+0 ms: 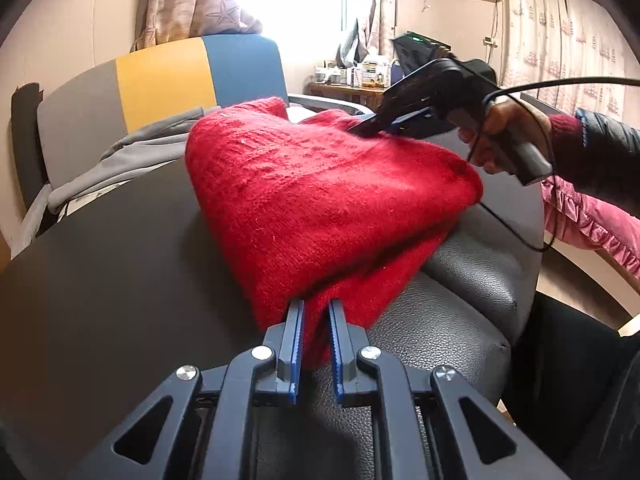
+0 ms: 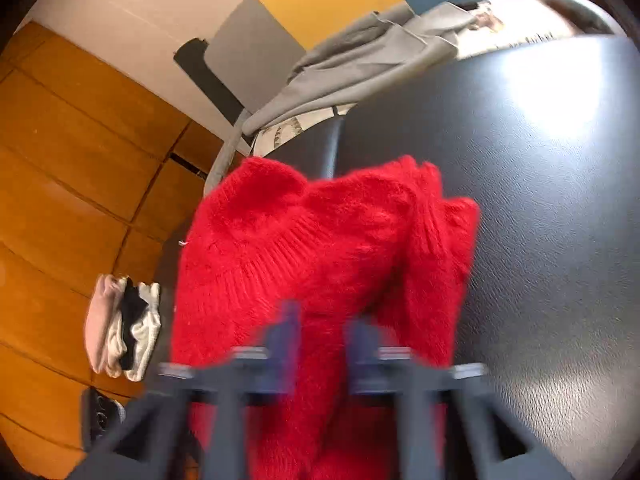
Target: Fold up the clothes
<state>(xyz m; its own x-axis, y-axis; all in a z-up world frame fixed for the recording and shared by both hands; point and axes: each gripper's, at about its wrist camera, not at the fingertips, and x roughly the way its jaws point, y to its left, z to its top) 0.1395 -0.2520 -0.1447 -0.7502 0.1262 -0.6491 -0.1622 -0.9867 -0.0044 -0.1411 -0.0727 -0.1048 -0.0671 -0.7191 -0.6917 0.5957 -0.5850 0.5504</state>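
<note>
On the black leather seat [image 1: 452, 320], left gripper [image 1: 316, 312] clamps red sweater [image 1: 320, 200] near edge; right gripper [image 1: 372, 124], hand-held [image 1: 496, 136], angled down, clamps far edge.

right gripper [image 2: 320, 336] blurred at the bottom edge, its fingers [image 2: 286, 336] either side of a fold of the red sweater [image 2: 320, 248]. the knit bunches up over the black leather surface [image 2: 540, 200]. grey garment [image 2: 360, 64] beyond, small pile of clothes [image 2: 122, 330] on the wooden floor [image 2: 60, 160].
</note>
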